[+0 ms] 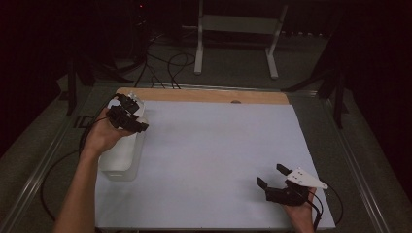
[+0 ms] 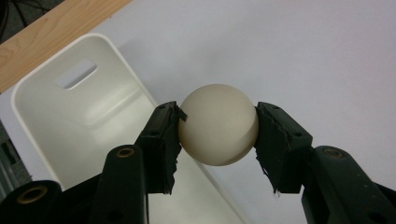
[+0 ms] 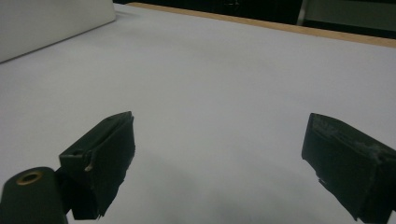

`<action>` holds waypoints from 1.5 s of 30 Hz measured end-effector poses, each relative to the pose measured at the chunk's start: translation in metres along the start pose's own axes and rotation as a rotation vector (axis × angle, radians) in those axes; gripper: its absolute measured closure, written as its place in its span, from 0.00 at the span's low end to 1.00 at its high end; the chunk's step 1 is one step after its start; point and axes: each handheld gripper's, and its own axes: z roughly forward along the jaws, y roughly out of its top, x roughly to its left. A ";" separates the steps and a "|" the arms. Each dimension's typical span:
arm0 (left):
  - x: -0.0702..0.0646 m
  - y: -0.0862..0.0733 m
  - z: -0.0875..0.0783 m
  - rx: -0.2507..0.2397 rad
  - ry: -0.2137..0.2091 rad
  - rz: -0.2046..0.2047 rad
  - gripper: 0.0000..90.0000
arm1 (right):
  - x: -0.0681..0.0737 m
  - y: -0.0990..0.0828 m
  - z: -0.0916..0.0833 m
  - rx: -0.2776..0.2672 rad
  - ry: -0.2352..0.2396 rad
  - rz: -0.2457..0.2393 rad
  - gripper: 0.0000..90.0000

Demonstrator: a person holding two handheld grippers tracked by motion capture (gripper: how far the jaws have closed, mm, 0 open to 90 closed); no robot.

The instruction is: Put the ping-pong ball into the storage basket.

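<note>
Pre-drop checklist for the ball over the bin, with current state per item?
1. Ball held: ok. The left hand-held gripper has one pad on each side of it.
2. Grip centred: ok. The pads meet the ball near its widest part.
3. Bin open and empty: ok as far as seen. Its white interior looks bare, though the near end is hidden behind the jaws.
4. Ball over the opening: cannot tell. In the left gripper view it sits by the bin's right rim.
5. Right hand-held gripper clear: ok. It is open, low over the white table cover, far from the bin.
6. Drop height: cannot tell.
</note>
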 end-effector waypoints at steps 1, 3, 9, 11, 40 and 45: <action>0.000 0.000 0.000 0.001 0.002 -0.001 0.57 | 0.000 0.000 0.000 0.000 0.000 0.000 0.10; 0.000 -0.001 0.000 0.002 0.003 -0.002 0.57 | 0.000 0.000 0.000 0.001 0.000 0.001 0.10; 0.003 -0.002 -0.002 0.004 0.008 -0.002 0.57 | 0.000 0.000 0.000 0.001 0.000 0.001 0.10; 0.004 -0.003 -0.003 0.003 0.010 -0.003 0.57 | 0.000 0.000 0.000 0.001 0.000 0.001 0.10; 0.010 -0.010 -0.005 0.011 0.033 -0.024 0.57 | 0.000 0.000 0.000 -0.003 0.001 0.003 0.10; 0.011 -0.011 -0.006 0.015 0.034 -0.024 0.57 | 0.000 0.000 -0.001 -0.009 -0.004 0.001 0.09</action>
